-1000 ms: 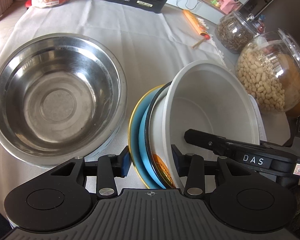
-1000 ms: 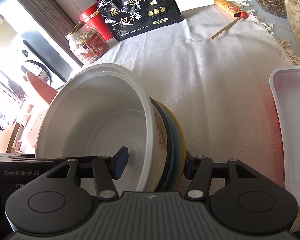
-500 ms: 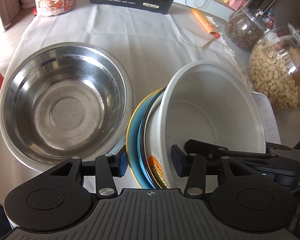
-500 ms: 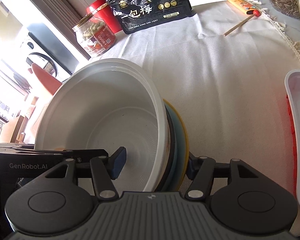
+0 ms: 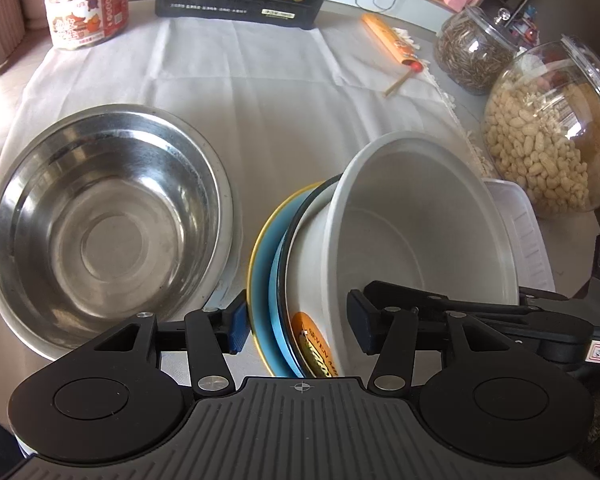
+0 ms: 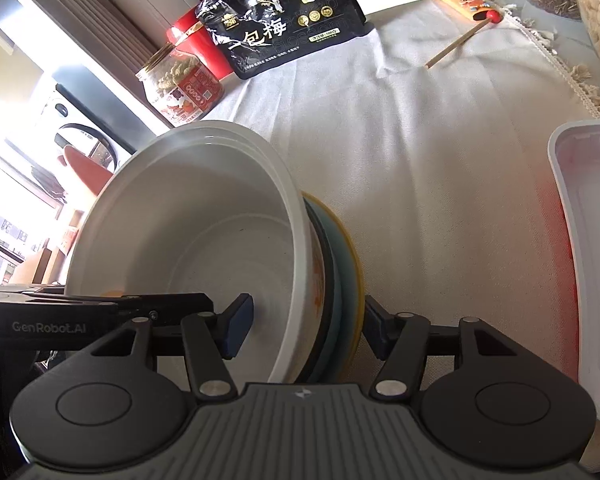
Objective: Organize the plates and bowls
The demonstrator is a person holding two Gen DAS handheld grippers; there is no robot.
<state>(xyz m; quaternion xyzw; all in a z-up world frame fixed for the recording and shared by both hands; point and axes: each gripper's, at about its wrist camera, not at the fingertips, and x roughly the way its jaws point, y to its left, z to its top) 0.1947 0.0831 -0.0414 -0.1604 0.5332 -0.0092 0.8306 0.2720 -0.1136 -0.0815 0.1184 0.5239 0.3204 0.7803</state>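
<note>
A: White cloth (image 5: 284, 104) is spread over the table; its near edge is cut off behind the gripper bodies. Steel bowl (image 5: 104, 220) is set on it at left, round, shiny, empty.

B: Stack noted beside it, tipped on edge: white bowl (image 5: 412, 232), dark-rimmed dish, blue plate (image 5: 266, 276) with yellow rim. The stack's underside is hidden.

A: Left gripper (image 5: 298, 320)?

B: Jaws are opening; the stack's rims stand between the pads, left pad just off the yellow rim. Contact is hard to make out.

A: Right gripper (image 6: 308, 328)?

B: Pinched on the stack, one pad inside the white bowl (image 6: 204, 240), the other against the plate's back. White tray (image 6: 592, 240) is cut off at right.
</note>
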